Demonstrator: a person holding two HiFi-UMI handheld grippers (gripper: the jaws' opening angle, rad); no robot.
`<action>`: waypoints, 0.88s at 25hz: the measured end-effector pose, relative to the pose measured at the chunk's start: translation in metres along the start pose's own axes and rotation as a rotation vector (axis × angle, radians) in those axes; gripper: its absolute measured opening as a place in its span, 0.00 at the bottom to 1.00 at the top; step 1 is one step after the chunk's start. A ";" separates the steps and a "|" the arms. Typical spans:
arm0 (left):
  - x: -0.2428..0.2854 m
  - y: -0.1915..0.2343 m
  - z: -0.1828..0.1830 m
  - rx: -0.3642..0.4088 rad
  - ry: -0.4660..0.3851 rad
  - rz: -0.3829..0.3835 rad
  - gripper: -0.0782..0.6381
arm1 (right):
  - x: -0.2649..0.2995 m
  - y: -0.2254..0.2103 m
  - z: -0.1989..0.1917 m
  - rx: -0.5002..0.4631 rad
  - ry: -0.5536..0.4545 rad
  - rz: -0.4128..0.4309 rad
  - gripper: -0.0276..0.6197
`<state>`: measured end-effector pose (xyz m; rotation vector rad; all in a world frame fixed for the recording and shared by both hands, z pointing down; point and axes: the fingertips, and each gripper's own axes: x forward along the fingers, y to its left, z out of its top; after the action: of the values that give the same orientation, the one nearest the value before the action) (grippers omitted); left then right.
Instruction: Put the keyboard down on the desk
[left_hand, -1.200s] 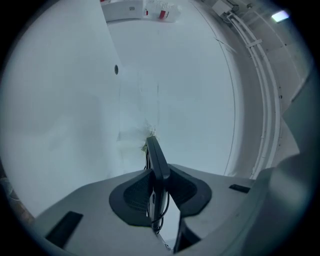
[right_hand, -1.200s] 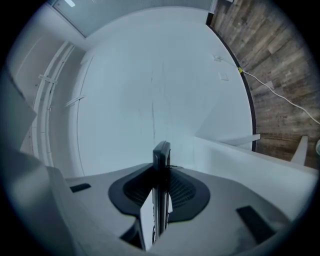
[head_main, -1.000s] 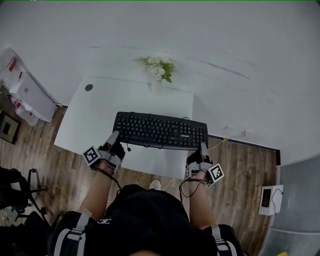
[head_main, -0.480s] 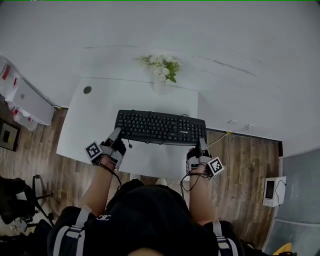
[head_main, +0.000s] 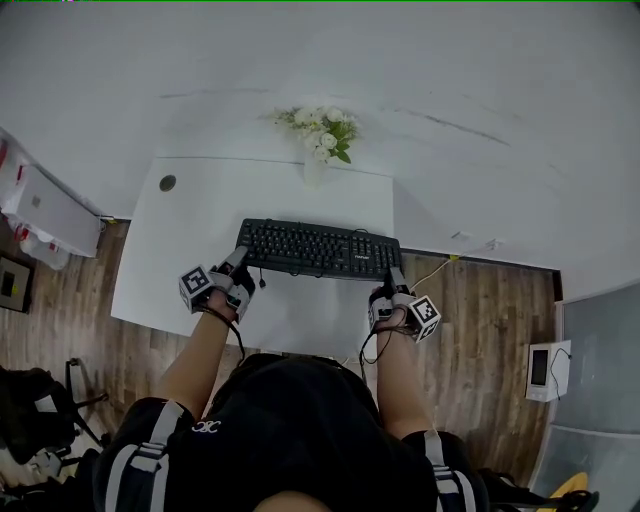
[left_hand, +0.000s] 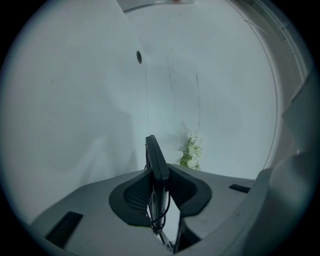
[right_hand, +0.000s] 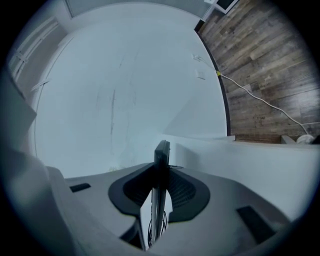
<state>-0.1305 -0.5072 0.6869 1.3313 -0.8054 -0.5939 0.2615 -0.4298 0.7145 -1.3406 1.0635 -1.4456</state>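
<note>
Head view: you've got the keyboard (head_main: 320, 250) pinched at both near corners, left tool (head_main: 238, 266) on one end and right tool (head_main: 394, 282) on the other. It's over the near half of the white surface (head_main: 200, 230), well apart from the flowers (head_main: 325, 135). I can't tell from up here whether it's touched down. My take: keep both ends level so the flat base lands all at once, and don't let go until the surface carries the weight. The right end looks close to the surface's right edge, so I'd shift it left a bit before letting go.

Left tool view: the jaws are clamped on the keyboard's (left_hand: 157, 160) thin edge, which is hard black plastic with rounded corners and looks slippery. The dark ribbed pads seem to bite fine. A thin wire (left_hand: 159, 220) loops just under the grip, so watch it doesn't get trapped underneath. The surface is smooth and matte, with one round hole (left_hand: 139, 57) far off.

Right tool view: same story, with the jaws closed tight on the keyboard's (right_hand: 161, 160) slim edge. Off to the side is the wood-plank floor (right_hand: 270, 60) with a pale cable (right_hand: 260, 100) trailing across it, so there's nothing to catch that end if it slides off.
</note>
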 end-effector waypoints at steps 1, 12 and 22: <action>0.003 0.005 0.002 -0.006 0.002 0.009 0.22 | 0.003 -0.004 0.000 0.001 0.002 -0.018 0.16; 0.021 0.033 0.008 -0.028 0.020 0.096 0.22 | 0.018 -0.027 0.004 -0.016 0.023 -0.128 0.17; 0.020 0.067 0.005 0.034 0.084 0.260 0.23 | 0.019 -0.043 0.006 -0.183 0.078 -0.298 0.21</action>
<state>-0.1270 -0.5155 0.7561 1.2488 -0.9057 -0.3182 0.2645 -0.4377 0.7610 -1.6390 1.1021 -1.6596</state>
